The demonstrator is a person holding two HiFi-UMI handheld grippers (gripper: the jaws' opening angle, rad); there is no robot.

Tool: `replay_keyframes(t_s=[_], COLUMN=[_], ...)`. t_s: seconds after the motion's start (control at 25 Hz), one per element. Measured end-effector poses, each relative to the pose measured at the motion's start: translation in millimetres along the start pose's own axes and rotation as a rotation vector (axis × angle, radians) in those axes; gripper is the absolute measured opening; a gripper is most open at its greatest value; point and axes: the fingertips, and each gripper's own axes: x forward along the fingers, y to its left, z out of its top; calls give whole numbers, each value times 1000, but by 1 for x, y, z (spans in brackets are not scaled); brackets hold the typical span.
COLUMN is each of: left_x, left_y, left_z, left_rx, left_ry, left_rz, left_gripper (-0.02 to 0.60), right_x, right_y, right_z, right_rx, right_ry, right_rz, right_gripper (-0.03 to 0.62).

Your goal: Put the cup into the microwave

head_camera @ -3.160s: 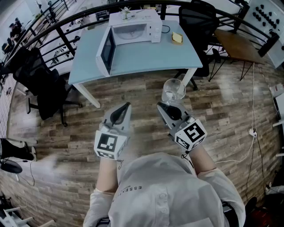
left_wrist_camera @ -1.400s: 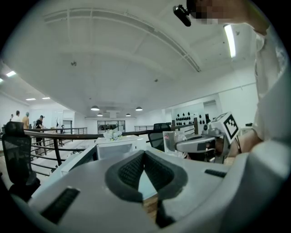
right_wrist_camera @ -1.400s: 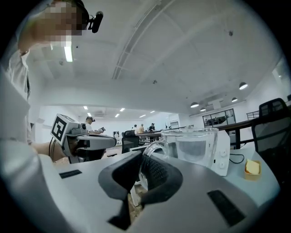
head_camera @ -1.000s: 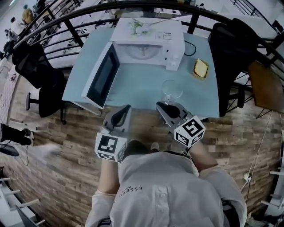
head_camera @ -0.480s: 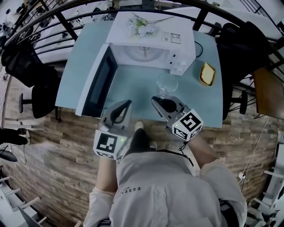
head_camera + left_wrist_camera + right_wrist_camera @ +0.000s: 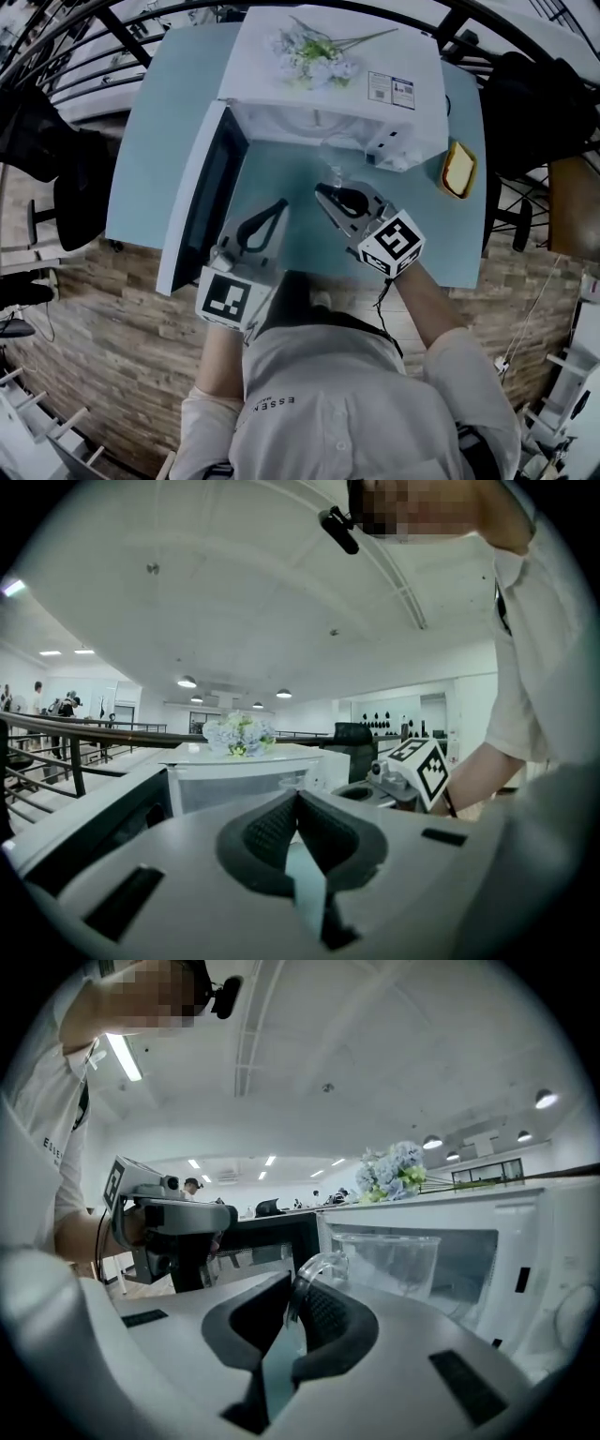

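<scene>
A pale blue surface [image 6: 141, 169] stands on a wood-plank floor [image 6: 94, 319], with a black railing [image 6: 122, 37] behind it and dark chairs [image 6: 56, 169] to either side. On it sits a white microwave [image 6: 328, 84] with flowers [image 6: 314, 45] on top; its door [image 6: 202, 206] is swung out to the left. A yellow block [image 6: 458, 169] lies to the microwave's right.

The left claw [image 6: 277, 208] hovers over the surface beside the door, jaws together with nothing between them. The right claw [image 6: 323, 190] reaches to the microwave's mouth. Its jaws are narrow and opening, with the handle [image 6: 314, 1274] of the clear cup [image 6: 389, 1260] between the pads and touching them.

From the head view the cup is only a faint glint at the oven's front edge. The right gripper view shows it plainly, upright against the open cavity; whether its base rests on anything I cannot tell. The left gripper view shows the right claw's marker cube [image 6: 422, 771] and a lit ceiling
</scene>
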Motion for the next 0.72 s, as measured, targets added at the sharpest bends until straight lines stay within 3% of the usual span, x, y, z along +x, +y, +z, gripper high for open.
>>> replay_keyframes(t_s=[0.48,0.72], left_x=[41,51], left_y=[43,57], left_z=[-38,-40], left_rx=[-74,-72], left_ry=[47,62], left_rz=[6,4], left_gripper=[2,2], right_x=[71,97], right_y=[-75,-102], right_z=[-28,-27], right_rx=[-16,-12], right_ry=[37,20], right_rz=[-24,-48], right_gripper=[31,32])
